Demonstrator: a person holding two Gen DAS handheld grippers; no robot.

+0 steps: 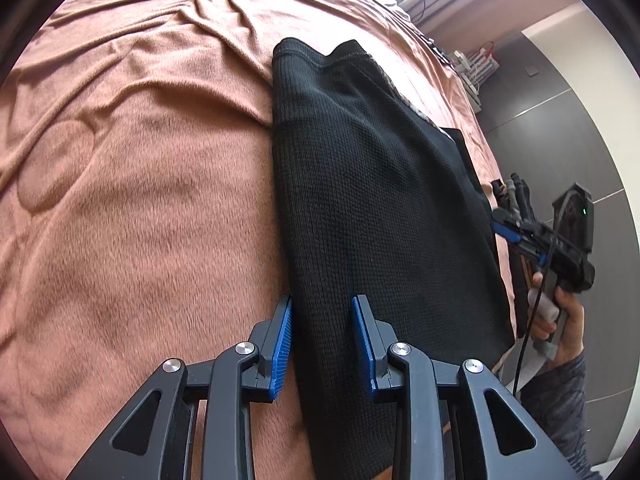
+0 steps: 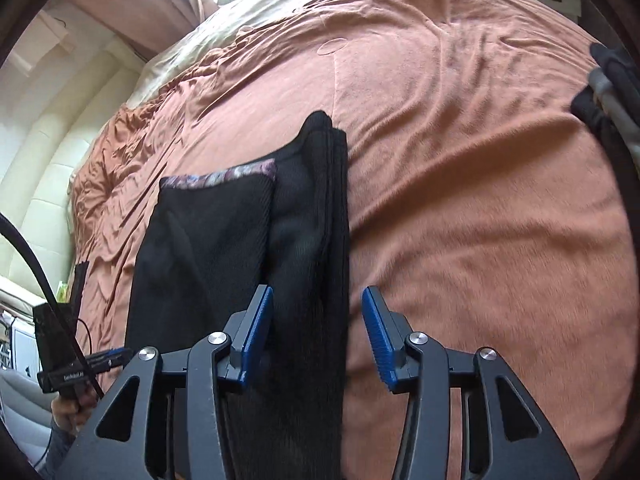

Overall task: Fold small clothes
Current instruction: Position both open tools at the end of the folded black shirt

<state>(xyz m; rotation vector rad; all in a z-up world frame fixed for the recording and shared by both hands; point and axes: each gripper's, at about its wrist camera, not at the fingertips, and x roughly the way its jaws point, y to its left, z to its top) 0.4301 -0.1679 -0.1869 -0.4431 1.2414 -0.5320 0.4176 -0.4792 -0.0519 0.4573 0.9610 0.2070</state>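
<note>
Garment (image 1: 372, 184): black knit, folded lengthwise, lying flat on the bed.
Bed (image 1: 140, 200): covered by a wrinkled pink blanket.
Left claw (image 1: 322, 336): released, fingers straddling the garment's near edge.
Right claw (image 2: 318, 332): released, over the garment's folded edge, gripping nothing.

Black garment (image 1: 372, 200): knitted cloth, fine waffle rib, matt, with a patterned purplish woven band (image 2: 224, 174) along one hem. Bed cover (image 1: 140, 200): salmon-pink fleece, short brushed nap, soft and matt, creased toward the far side. Left hand-held gripper (image 1: 322, 344): matt black plastic links, bright polished metal pivot pins, blue ridged pads (image 1: 282, 344) that look rubbery. Right hand-held gripper (image 2: 318, 336): same black plastic, same blue ribbed pads (image 2: 378, 340). Floor (image 1: 580, 128) at right: smooth grey tile, faint sheen.
</note>
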